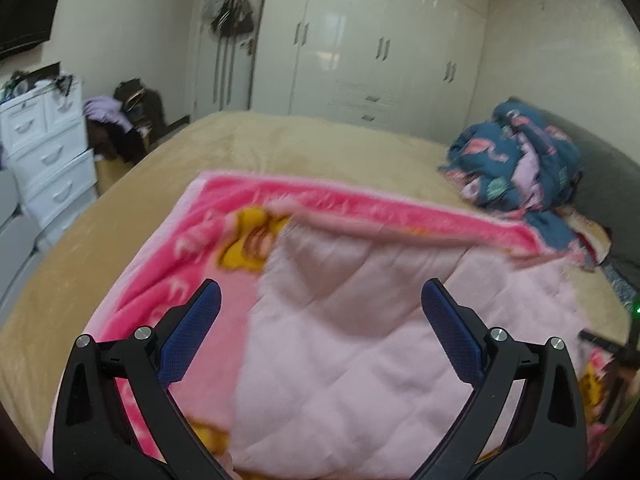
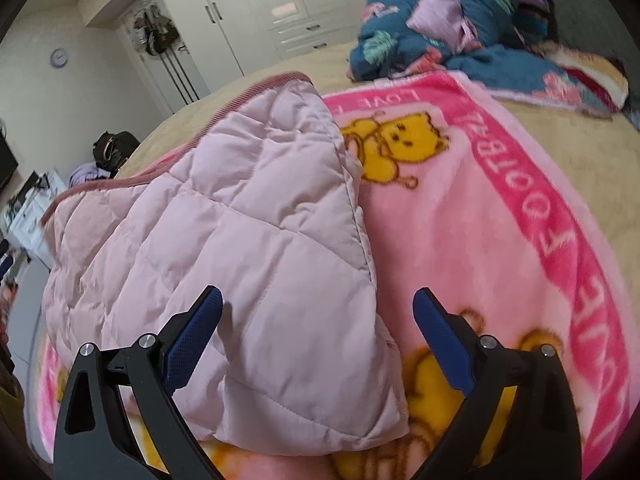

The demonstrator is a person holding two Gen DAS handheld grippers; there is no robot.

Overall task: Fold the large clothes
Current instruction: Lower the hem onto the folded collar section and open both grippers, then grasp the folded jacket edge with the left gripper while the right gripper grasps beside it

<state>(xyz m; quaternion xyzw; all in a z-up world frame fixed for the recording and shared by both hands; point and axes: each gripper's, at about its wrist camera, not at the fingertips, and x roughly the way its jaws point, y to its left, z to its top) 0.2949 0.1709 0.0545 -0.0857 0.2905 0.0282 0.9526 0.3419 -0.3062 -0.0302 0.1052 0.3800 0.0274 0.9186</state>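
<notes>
A pale pink quilted jacket (image 1: 360,320) lies folded over on a pink bear-print blanket (image 1: 208,232) spread on the bed. My left gripper (image 1: 320,292) hovers open just above the jacket, nothing between its blue pads. In the right wrist view the same jacket (image 2: 240,240) lies as a puffy slab with a darker pink trim along its far edge, on the blanket (image 2: 480,220). My right gripper (image 2: 318,300) is open over the jacket's near right edge, its left pad above the fabric and its right pad above the blanket.
A crumpled blue flamingo-print quilt (image 1: 520,156) is heaped at the bed's far right. The tan bed cover (image 1: 300,144) stretches beyond the blanket. White drawers (image 1: 44,148) and a clothes pile (image 1: 120,120) stand left; white wardrobes (image 1: 372,40) line the back wall.
</notes>
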